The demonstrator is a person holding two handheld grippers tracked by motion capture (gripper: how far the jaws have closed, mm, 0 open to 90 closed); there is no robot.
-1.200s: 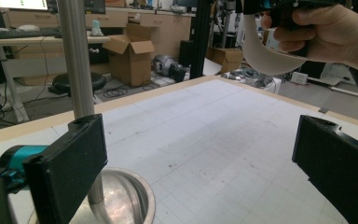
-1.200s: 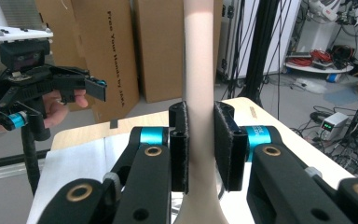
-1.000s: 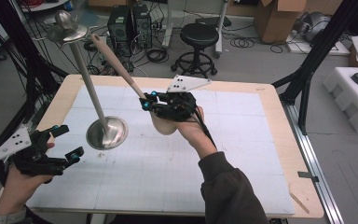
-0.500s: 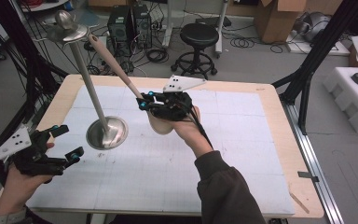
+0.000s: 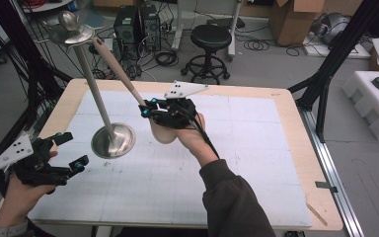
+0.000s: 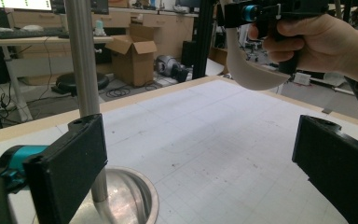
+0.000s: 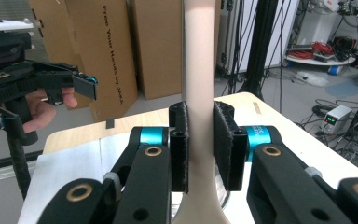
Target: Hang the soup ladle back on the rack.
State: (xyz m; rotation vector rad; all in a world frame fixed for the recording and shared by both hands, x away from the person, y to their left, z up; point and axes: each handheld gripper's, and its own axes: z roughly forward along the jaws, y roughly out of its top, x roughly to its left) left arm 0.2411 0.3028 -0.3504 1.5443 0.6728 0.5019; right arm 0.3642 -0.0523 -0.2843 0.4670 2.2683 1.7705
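A beige ladle (image 5: 164,133) hangs over the middle of the white mat, bowl down, its long handle (image 5: 121,74) slanting up and to the left. My right gripper (image 5: 148,109) is shut on that handle just above the bowl; in the right gripper view the pads (image 7: 181,144) press the handle (image 7: 198,70) from both sides. A metal stand (image 5: 112,140) with a round base, a tilted pole and a small top dish (image 5: 71,33) is left of the ladle. My left gripper (image 5: 73,149) is held open at the front left, its jaws wide apart in front of the pole (image 6: 86,93).
The table (image 5: 296,148) has a wooden rim around the white mat. A thin wooden stick (image 5: 317,214) lies at its front right corner. Beyond the far edge are a black stool (image 5: 208,39), computer towers and cardboard boxes. White foam blocks (image 5: 375,103) sit off to the right.
My right gripper has drifted slightly left with the ladle, toward the stand. The left gripper and the stand have not moved.
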